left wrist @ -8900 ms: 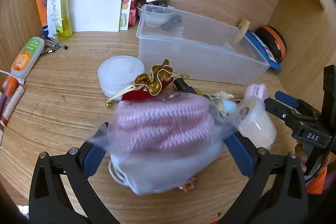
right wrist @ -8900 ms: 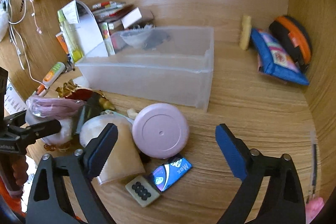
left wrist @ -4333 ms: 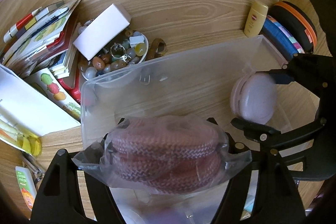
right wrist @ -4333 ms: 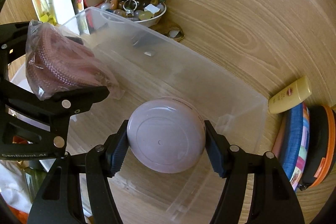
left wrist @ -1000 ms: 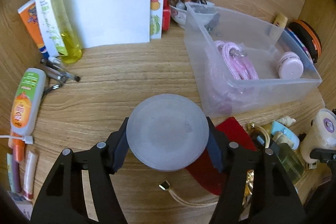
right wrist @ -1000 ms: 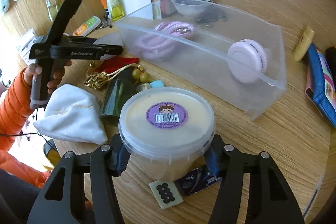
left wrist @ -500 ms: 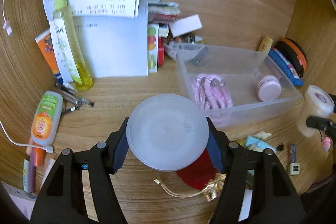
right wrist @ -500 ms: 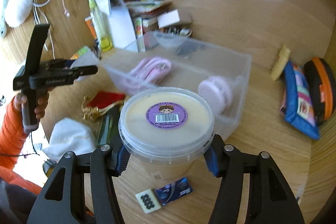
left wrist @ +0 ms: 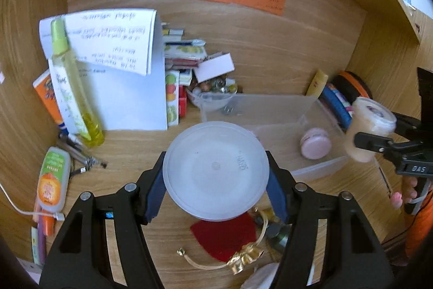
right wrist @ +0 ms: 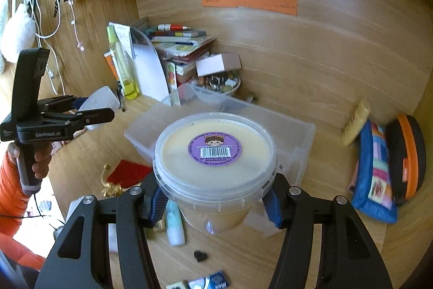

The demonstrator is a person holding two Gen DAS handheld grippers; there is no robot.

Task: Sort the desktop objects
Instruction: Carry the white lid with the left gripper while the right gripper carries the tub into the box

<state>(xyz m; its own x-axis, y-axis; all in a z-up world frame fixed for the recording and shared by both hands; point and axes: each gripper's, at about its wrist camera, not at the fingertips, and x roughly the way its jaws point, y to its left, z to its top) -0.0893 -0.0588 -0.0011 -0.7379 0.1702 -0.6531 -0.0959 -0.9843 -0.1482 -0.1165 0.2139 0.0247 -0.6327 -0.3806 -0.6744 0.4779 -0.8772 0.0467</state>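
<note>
My left gripper [left wrist: 216, 182] is shut on a round frosted white container [left wrist: 215, 171], held in the air in front of the clear plastic bin [left wrist: 319, 175]. The container hides the bin's left part. A pink round jar [left wrist: 315, 146] lies in the bin. My right gripper [right wrist: 215, 203] is shut on a cream tub with a purple barcode sticker [right wrist: 215, 163], held above the near side of the bin [right wrist: 295, 132]. The tub also shows in the left wrist view [left wrist: 368, 132], at the bin's right end. The left gripper [right wrist: 93, 110] shows in the right wrist view at the left.
A red pouch with gold cord [left wrist: 224, 234] and small items lie on the desk in front of the bin. A yellow bottle [left wrist: 73, 91], papers, books and a bowl of beads [left wrist: 213, 88] stand behind. A blue pouch [right wrist: 374, 172] and an orange-rimmed case [right wrist: 406, 156] are at the right.
Both grippers have risen with their loads and tilted up towards the back wall. The bin now sits lower in both views.
</note>
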